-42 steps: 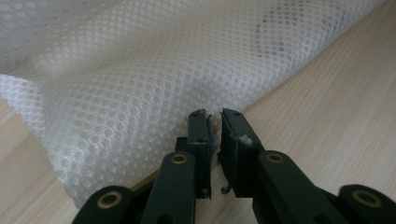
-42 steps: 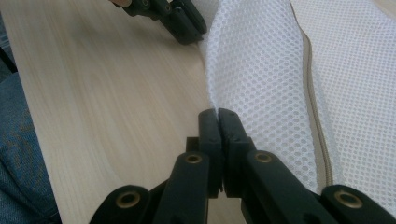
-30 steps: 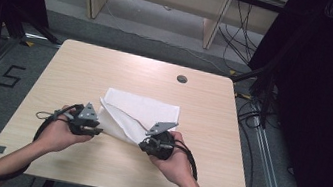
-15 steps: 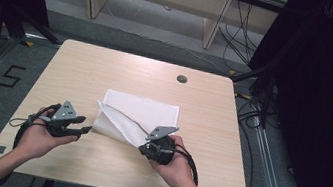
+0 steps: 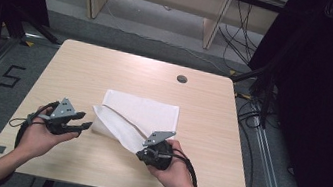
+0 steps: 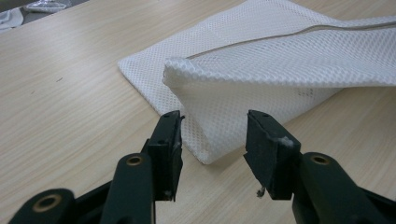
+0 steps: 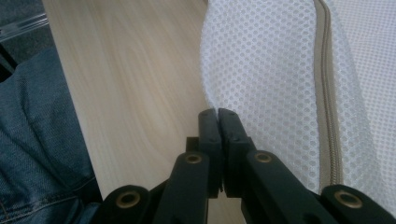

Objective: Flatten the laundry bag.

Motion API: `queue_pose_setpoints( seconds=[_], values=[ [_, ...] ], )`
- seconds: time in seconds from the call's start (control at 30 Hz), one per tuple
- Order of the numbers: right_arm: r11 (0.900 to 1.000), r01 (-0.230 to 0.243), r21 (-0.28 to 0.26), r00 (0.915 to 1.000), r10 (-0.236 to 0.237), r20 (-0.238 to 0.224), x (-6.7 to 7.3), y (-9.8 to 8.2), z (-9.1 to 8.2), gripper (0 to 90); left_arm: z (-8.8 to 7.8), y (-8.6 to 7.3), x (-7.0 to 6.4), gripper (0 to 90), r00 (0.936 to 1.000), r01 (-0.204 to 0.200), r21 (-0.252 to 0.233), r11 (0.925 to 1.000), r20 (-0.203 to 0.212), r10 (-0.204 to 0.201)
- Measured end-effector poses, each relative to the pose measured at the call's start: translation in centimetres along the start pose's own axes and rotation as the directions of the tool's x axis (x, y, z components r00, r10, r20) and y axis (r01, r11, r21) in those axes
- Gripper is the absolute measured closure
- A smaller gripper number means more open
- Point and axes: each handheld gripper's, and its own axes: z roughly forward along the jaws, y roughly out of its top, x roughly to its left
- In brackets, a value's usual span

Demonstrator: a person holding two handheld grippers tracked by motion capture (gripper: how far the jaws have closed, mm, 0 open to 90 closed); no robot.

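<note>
Worktop (image 5: pixel 107 69): a pale wood-grain top with a small dark round grommet (image 5: pixel 182 79) near its far edge, toward the right corner.
Mesh bag (image 5: pixel 143 115): a white netted bag with a zip lay around the middle of the worktop, somewhat toward the near edge; its far part rested flat, while its near layer was lifted and folded into a ridge running from the left corner toward the right claw.
Zip (image 7: pixel 327 107): a beige zip line ran along the raised mesh in the right gripper view; in the left gripper view it showed as a thin line across the upper layer.
Left claw (image 5: pixel 84 125): held in the person's left hand near the worktop's near-left part, jaws spread wide apart; in the left gripper view (image 6: pixel 212 140) the bag's nearest corner sat between and just beyond the two jaws, not touching either pad.
Right claw (image 7: pixel 218 122): jaws pressed together, pinching the edge of the mesh bag; in the high view it sat in the person's right hand (image 5: pixel 170 167) close to the near edge, right of centre, with the bag's fabric rising from it.
Cables: a dark loop trailed from each claw around the hand.
Person: forearms came in over the near edge; blue denim (image 7: pixel 42 140) showed beside the worktop in the right gripper view.
</note>
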Motion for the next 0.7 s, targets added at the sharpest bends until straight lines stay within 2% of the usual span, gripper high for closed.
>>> queue_pose_setpoints(
  seconds=[0.07, 0.13, 0.23, 0.3, 0.33, 0.43, 0.47, 0.6, 0.63, 0.7],
  values=[
    [1.000, -0.004, -0.003, 1.0000, 0.004, 0.004, 0.1, -0.1, 0.0, 89.9, 0.0, 0.0, 0.0, 55.3, 1.0000, 0.000, -0.001, 1.0000, 0.000, 0.000],
    [1.000, 0.006, -0.003, 0.9999, -0.006, -0.014, 0.3, -0.2, 0.1, 89.9, 0.0, 0.0, 0.0, 55.1, 1.0000, 0.002, -0.004, 1.0000, -0.002, -0.002],
    [1.000, 0.008, 0.030, 0.9998, -0.008, -0.019, 0.5, -0.4, 0.1, 89.8, 0.0, 0.0, 0.0, 55.1, 0.9999, 0.011, -0.012, 0.9999, -0.001, -0.011],
    [1.000, 0.009, 0.026, 0.9997, -0.009, -0.024, 0.5, -0.5, 0.2, 89.8, 0.0, 0.0, 0.0, 55.1, 0.9999, 0.013, -0.015, 0.9998, -0.003, -0.013],
    [0.999, 0.031, 0.031, 0.9987, -0.030, -0.042, 0.5, -0.6, 0.1, 89.8, 0.0, 0.0, 0.0, 55.0, 0.9999, 0.015, -0.017, 0.9997, -0.005, -0.015],
    [0.999, 0.037, 0.035, 0.9979, -0.035, -0.054, 0.8, -0.7, 0.3, 89.9, -0.1, 0.1, 0.1, 55.1, 0.9999, 0.012, -0.018, 0.9998, -0.009, -0.012],
    [0.999, 0.029, 0.043, 0.9978, -0.027, -0.061, 0.9, -0.8, 0.3, 89.9, -0.2, 0.1, 0.1, 55.0, 0.9999, 0.000, -0.012, 0.9999, -0.010, 0.000],
    [0.997, 0.058, 0.047, 0.9953, -0.054, -0.080, 1.0, -0.8, 0.4, 89.9, -0.3, 0.1, 0.2, 55.1, 0.9998, 0.006, -0.019, 0.9998, -0.016, -0.006],
    [0.996, 0.069, 0.050, 0.9938, -0.064, -0.090, 1.1, -0.9, 0.4, 89.9, -0.2, 0.1, 0.1, 55.0, 0.9995, 0.026, -0.037, 0.9990, -0.019, -0.026],
    [0.996, 0.073, 0.060, 0.9922, -0.066, -0.106, 1.4, -1.0, 0.4, 89.8, -0.2, 0.2, 0.2, 55.0, 0.9992, 0.035, -0.044, 0.9984, -0.018, -0.035]
  ],
)
